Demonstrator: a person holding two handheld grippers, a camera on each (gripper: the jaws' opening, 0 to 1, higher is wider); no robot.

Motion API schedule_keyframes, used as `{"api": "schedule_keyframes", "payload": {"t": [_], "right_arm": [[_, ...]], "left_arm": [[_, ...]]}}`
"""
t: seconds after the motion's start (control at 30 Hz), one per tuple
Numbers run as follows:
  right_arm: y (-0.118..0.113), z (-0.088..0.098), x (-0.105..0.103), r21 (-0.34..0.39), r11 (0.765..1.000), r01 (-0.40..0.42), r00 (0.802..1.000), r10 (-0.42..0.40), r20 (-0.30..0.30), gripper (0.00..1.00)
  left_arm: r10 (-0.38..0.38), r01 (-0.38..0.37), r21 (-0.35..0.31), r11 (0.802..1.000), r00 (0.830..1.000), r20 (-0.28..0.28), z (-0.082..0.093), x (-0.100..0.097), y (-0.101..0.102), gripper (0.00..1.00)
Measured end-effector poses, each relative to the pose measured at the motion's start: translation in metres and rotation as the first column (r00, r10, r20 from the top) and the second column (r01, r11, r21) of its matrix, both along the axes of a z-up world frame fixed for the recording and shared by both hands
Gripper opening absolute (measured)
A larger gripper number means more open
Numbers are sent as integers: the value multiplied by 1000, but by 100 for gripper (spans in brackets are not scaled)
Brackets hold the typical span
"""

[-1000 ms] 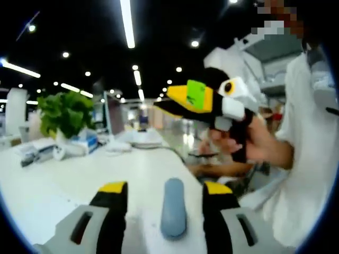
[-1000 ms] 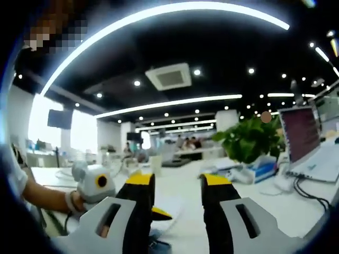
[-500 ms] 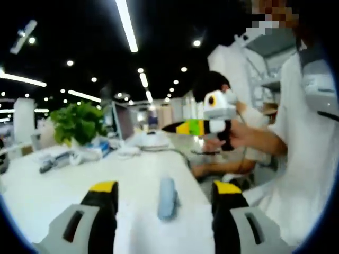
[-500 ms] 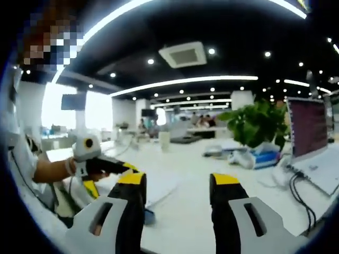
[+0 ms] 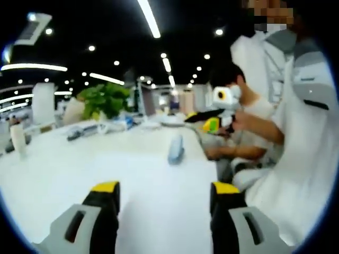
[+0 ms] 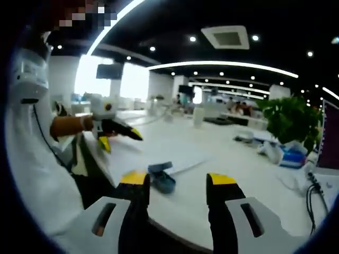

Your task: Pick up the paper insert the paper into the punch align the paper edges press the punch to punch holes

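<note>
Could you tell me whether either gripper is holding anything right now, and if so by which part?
Nothing is held. The left gripper and the right gripper both have open jaws with only the white table between them; the hole punch lies untouched.

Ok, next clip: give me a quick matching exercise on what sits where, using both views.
Things:
1. hole punch
2. potted plant
3. paper
4. left tongs

Places or states:
A. lying flat on the table, beside the punch
B. far end of the table, green
C. held up above the table edge
D. on the table, blue-grey, just ahead of the right tongs

Pairs: 1-D, 2-B, 3-A, 4-C
</note>
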State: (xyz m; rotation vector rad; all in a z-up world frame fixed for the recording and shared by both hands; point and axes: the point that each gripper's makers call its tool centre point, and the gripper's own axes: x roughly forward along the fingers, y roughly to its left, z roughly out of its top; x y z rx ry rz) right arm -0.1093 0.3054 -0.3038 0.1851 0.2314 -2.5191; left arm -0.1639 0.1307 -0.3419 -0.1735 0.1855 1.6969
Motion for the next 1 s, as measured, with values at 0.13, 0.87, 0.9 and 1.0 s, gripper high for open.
{"api": "schedule_keyframes", "payload": {"t": [0.13, 0.87, 0.9, 1.0], "right_arm": [[-4, -3, 0, 7, 1000, -25, 1000, 25, 6, 45], [-26, -42, -21, -27, 920, -392, 907, 391, 155, 39], [-28, -44, -23, -13, 916, -400, 905, 397, 154, 39], [-33, -53, -29, 18, 909, -417, 894, 407, 188, 40]], "left_arm": [[24, -24, -6, 1000, 1000, 7, -4, -3, -8, 68], [30, -29, -18, 999, 998, 46, -16, -11, -7, 64], [30, -29, -18, 999, 998, 49, -16, -12, -7, 64], [30, -29, -18, 999, 998, 58, -16, -13, -5, 64]]}}
